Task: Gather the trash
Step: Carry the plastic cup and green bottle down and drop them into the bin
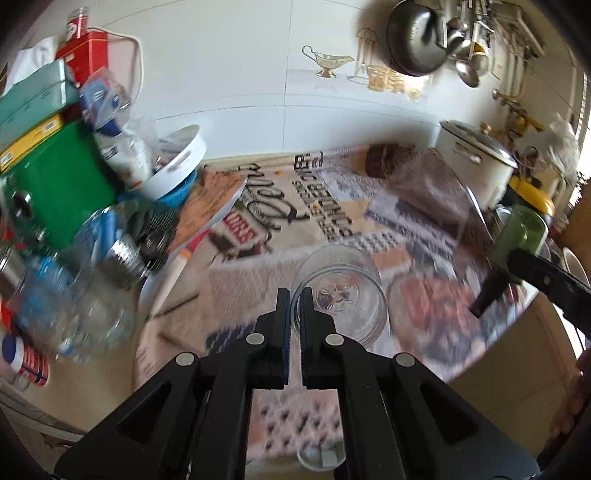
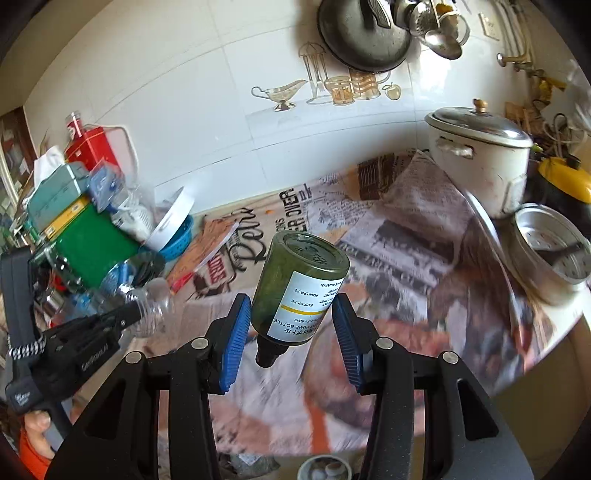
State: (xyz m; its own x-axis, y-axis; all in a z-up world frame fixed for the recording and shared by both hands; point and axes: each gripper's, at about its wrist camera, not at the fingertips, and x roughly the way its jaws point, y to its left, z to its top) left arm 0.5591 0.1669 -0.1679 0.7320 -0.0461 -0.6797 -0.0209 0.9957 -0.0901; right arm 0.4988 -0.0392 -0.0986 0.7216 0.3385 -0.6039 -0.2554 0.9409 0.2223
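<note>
My left gripper (image 1: 294, 295) is shut on the rim of a clear plastic bottle (image 1: 341, 291) and holds it above the newspaper-covered counter (image 1: 417, 206). The same bottle shows in the right wrist view (image 2: 153, 308), at the tip of the left gripper (image 2: 127, 315). My right gripper (image 2: 291, 314) holds a small green pump bottle (image 2: 301, 288) with a white label, base up, between its blue pads (image 2: 236, 332); the right pad stands slightly off it. In the left wrist view this green bottle (image 1: 517, 240) hangs at the right.
Clutter is piled at the left: a green box (image 1: 62, 184), red tin (image 1: 88, 48), white tray (image 1: 177, 162), blue basket (image 2: 177, 236), plastic bottles (image 1: 74, 295). A white pot with lid (image 2: 480, 155) and a metal inner pot (image 2: 550, 247) stand at the right. Pans hang on the tiled wall (image 2: 362, 33).
</note>
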